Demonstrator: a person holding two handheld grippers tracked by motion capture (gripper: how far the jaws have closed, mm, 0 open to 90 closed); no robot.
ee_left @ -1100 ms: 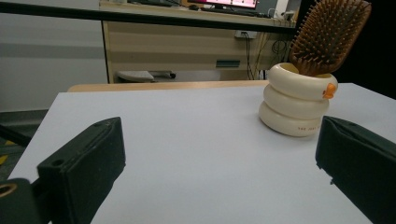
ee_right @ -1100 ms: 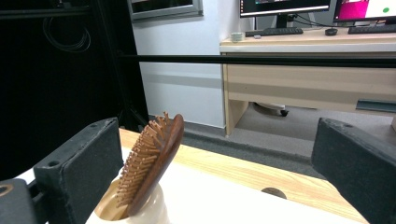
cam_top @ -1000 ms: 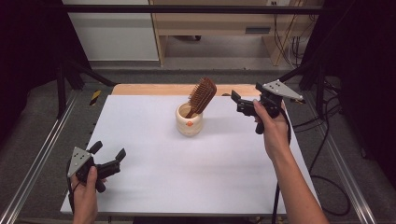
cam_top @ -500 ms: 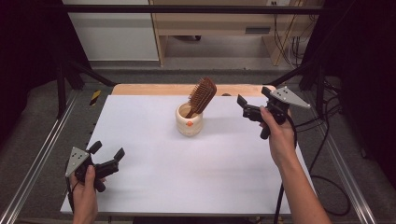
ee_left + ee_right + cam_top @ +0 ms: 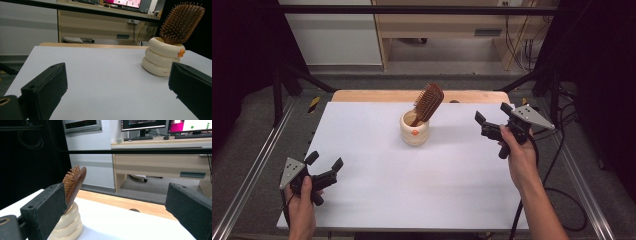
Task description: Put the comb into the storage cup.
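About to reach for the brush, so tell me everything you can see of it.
The brush is a brown wooden paddle hairbrush with a broad oval head full of pins. It stands handle-down in the cream ringed cup, head up and leaning over the rim toward the table's far right. Only the cup touches it. The right gripper hangs open to its right, well apart.

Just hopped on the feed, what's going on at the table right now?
A person holds a gripper in each hand over a white table. A wooden hairbrush stands handle-down, leaning, in a cream ringed cup near the far middle. The right gripper hovers open to the right of the cup, touching nothing. The left gripper is open too, low at the near left corner, well away from the cup. Neither holds anything.
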